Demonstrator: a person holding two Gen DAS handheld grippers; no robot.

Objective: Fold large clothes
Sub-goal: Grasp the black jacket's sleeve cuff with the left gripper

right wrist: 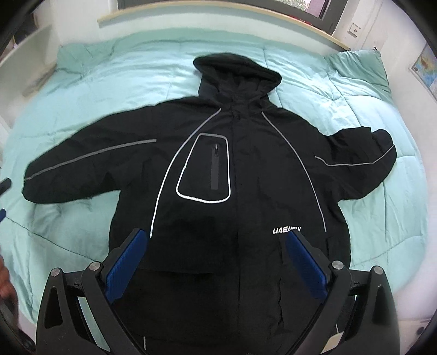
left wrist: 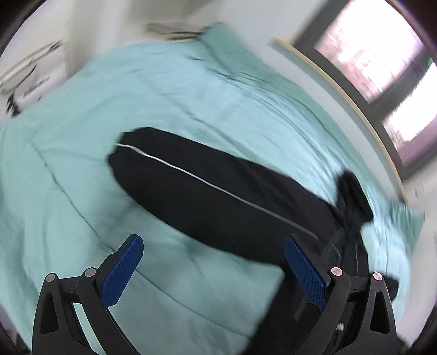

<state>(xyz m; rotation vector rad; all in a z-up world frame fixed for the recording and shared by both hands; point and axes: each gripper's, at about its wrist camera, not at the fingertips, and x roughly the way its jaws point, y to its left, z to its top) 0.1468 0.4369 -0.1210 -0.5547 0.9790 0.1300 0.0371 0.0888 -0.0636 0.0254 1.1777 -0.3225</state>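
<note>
A black hooded jacket [right wrist: 237, 174] with grey reflective piping lies face up and spread flat on a mint-green duvet [right wrist: 95, 90], hood toward the headboard and both sleeves stretched out sideways. My right gripper [right wrist: 215, 245] hovers open above the jacket's lower front, with nothing between its blue pads. The left wrist view is blurred. There one black sleeve [left wrist: 207, 191] with a white stripe runs diagonally across the duvet [left wrist: 95, 114]. My left gripper [left wrist: 213, 251] hangs open above the sleeve's lower edge, holding nothing. Its blue tip [right wrist: 4, 185] shows at the far left of the right wrist view.
A wooden-edged headboard ledge [right wrist: 218, 11] and a window [left wrist: 382, 54] run behind the bed. A green pillow [right wrist: 360, 68] lies at the back right. White shelving [right wrist: 24, 46] stands at the left, a wall map [right wrist: 426, 68] hangs at the right. A hand [right wrist: 4, 275] shows at the lower left.
</note>
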